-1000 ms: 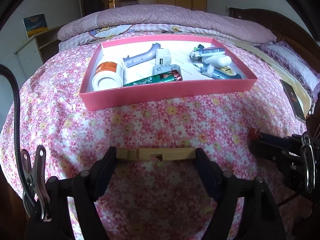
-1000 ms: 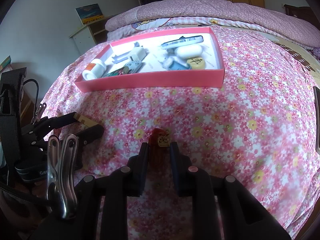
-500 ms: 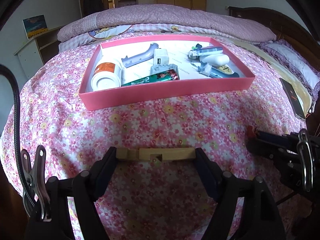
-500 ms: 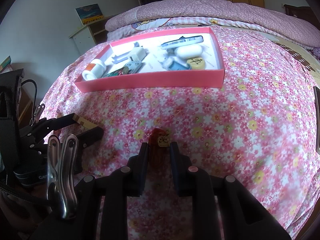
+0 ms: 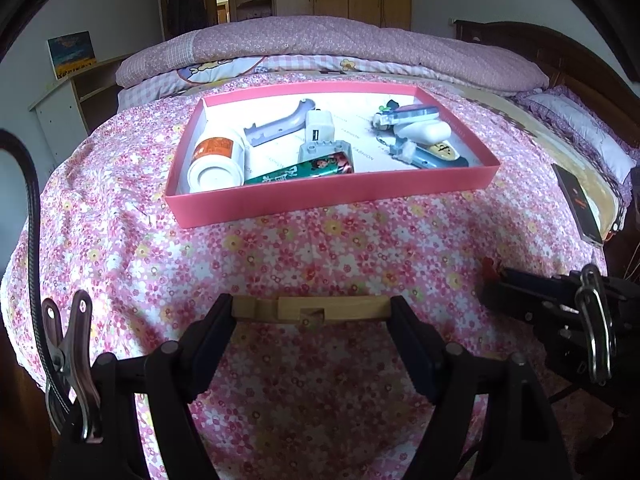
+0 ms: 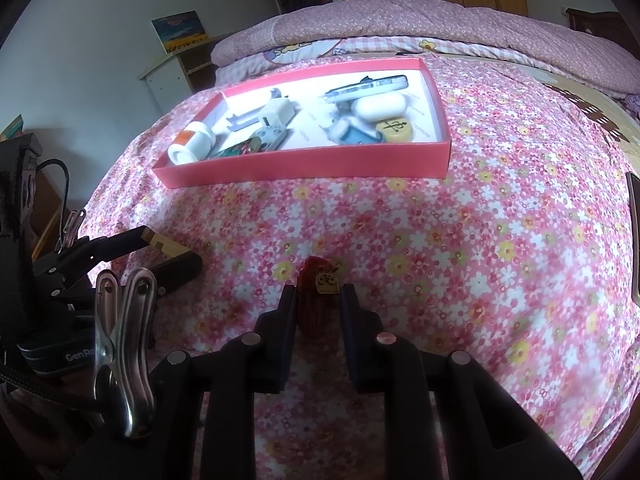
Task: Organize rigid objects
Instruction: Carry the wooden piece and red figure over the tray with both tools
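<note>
My left gripper [image 5: 311, 312] is shut on a notched wooden block [image 5: 312, 309], held crosswise above the flowered bedspread; it also shows in the right wrist view [image 6: 166, 245]. My right gripper [image 6: 318, 304] is shut on a small red-brown figurine [image 6: 318, 294] with a yellow face; its red tip shows in the left wrist view [image 5: 489, 269]. A pink tray [image 5: 332, 196] lies ahead on the bed, also in the right wrist view [image 6: 304, 166]. It holds a white bottle [image 5: 218, 160], a green tube [image 5: 304, 172], a white charger [image 5: 319, 130] and several other small items.
A dark booklet [image 5: 578, 204] lies at the bed's right edge. A folded pink quilt [image 5: 332, 48] lies behind the tray. A white shelf [image 5: 60, 108] stands left of the bed. The bedspread [image 6: 480, 240] drops off at left and front.
Both grippers have stayed nearly still with their objects held. The left wrist view has shifted only slightly toward the tray.
</note>
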